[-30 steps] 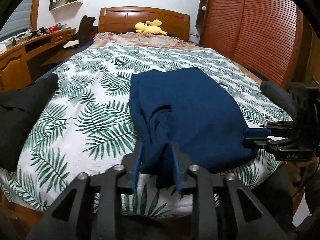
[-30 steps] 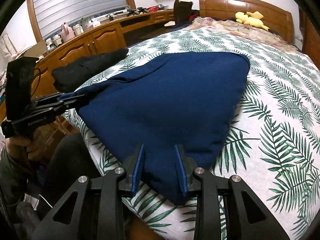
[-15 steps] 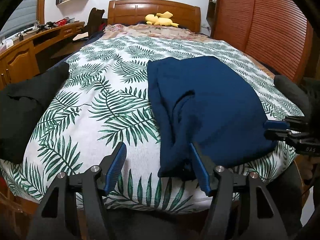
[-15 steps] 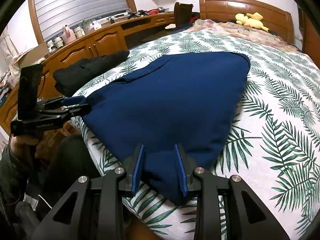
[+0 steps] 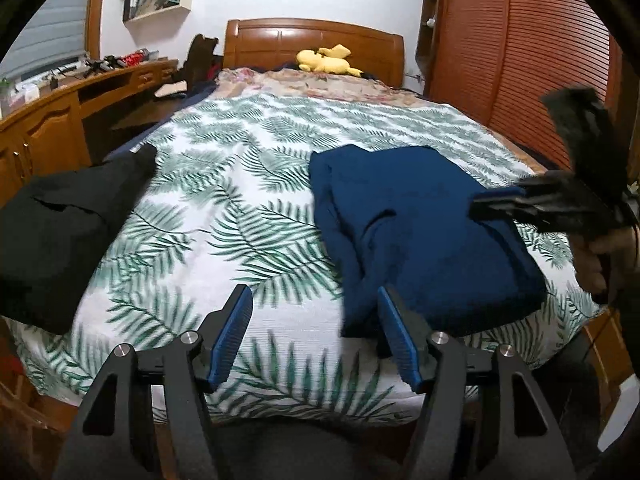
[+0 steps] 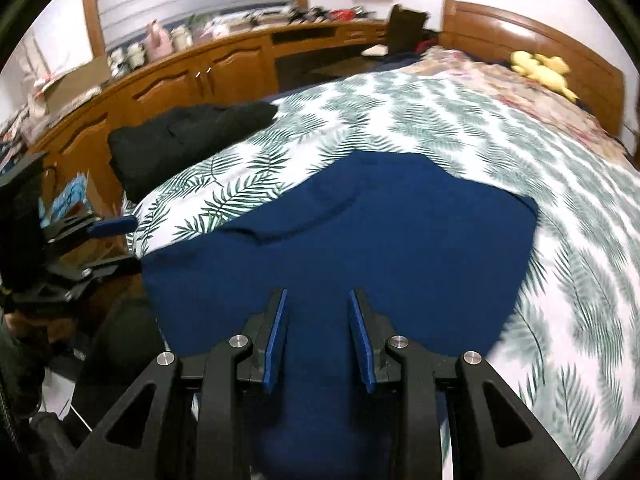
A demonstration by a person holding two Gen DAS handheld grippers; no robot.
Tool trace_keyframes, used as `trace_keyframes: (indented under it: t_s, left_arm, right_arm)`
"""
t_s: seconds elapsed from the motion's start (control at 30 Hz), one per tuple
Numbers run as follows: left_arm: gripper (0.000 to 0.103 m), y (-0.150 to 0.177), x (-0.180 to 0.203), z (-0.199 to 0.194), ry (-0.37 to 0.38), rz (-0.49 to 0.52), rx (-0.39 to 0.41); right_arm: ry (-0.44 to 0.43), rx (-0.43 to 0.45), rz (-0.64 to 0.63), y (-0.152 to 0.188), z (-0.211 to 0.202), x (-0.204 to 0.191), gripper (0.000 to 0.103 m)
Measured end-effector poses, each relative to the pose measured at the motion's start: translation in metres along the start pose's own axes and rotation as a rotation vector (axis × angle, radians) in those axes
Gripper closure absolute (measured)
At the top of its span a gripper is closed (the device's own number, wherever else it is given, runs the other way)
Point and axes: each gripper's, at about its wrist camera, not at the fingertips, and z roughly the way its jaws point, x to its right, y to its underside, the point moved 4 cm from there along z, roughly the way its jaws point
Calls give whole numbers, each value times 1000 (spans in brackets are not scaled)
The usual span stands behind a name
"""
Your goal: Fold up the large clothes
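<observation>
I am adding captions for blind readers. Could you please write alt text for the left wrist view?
The left gripper, its blue-padded jaws open and empty, hovers beside a folded dark blue garment on a bed with a white, green-leaf-patterned cover. The right gripper shows blurred over the garment's right side; a black garment lies at the left.

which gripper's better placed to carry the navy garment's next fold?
Right. The right gripper has the navy garment between its pads at the near edge. The left gripper stands open over the leaf-print bedspread, only its right pad touching the cloth.
</observation>
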Motion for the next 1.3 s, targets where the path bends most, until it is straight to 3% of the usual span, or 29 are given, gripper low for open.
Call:
trace_keyframes:
  t_s: [0.27, 0.37, 0.43, 0.47, 0.67, 0.97, 1.07, 1.13, 1.2, 1.3]
  left_arm:
    - [37, 5, -28, -15, -22, -42, 25]
    - [37, 8, -36, -17, -23, -54, 22]
    - [37, 9, -38, -17, -21, -56, 16]
    - [37, 10, -38, -16, -21, -57, 12]
    - [37, 14, -27, -12, 14, -47, -4]
    - [37, 16, 4, -2, 75, -10, -25]
    - [37, 16, 9, 1, 81, -6, -32]
    - [37, 16, 12, 3, 82, -5, -37]
    - [37, 16, 14, 5, 84, -3, -43]
    - [37, 17, 17, 7, 82, -1, -52]
  right_arm:
    - [-44, -206, -69, -48, 91, 3, 71]
    - [-42, -196, -72, -69, 108, 6, 74]
    - [-7, -186, -80, -82, 118, 7, 84]
    - [6, -179, -72, -87, 122, 8, 84]
    - [53, -103, -23, -89, 103, 29, 84]
    - [234, -107, 121, -48, 69, 123, 83]
    - [285, -104, 175, -42, 68, 149, 75]
    - [304, -109, 213, -39, 69, 163, 55]
    - [294, -123, 258, -33, 78, 176, 44]
    - [224, -136, 347, -28, 93, 188, 43]
